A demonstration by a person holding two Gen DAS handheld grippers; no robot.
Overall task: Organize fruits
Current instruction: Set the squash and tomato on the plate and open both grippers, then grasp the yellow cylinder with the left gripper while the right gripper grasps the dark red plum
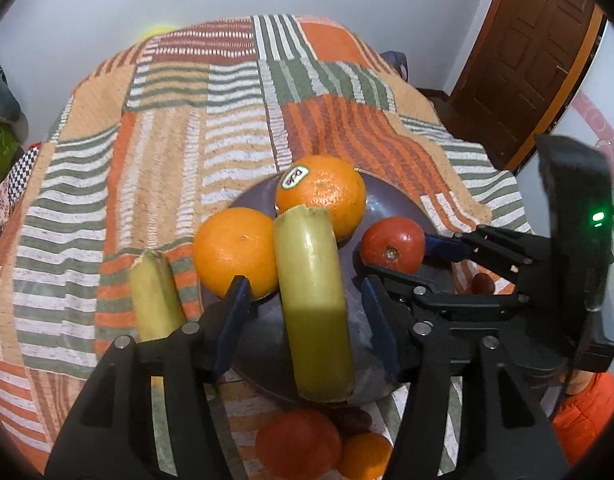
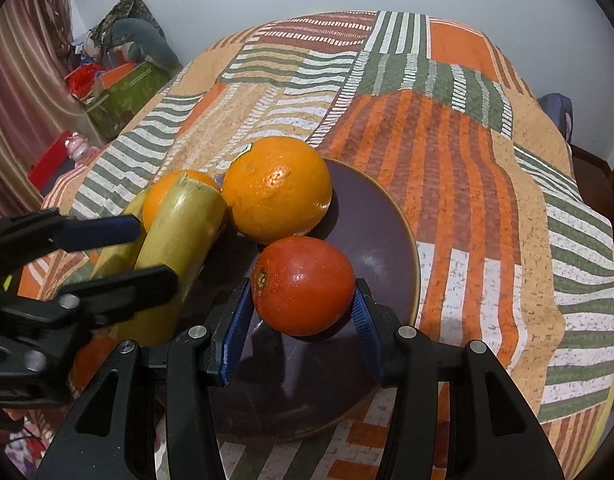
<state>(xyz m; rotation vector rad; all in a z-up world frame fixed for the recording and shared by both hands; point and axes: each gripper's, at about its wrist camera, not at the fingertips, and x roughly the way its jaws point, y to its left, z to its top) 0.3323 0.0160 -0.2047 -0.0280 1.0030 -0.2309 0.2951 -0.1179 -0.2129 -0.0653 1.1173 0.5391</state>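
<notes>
Fruits (image 2: 303, 284) crowding plate (image 2: 387, 216) centre

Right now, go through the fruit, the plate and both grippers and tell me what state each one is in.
Left gripper: open, astride the big cane piece, pads clear.
Right gripper: shut on the red fruit.
Red fruit: gripped, over the plate.
Big cane piece: lying on the plate, released.
Small cane piece: on the cloth, off the plate.
Stickered orange: on the plate.
Plain orange: at the plate's edge.
Plate: partly filled.
</notes>
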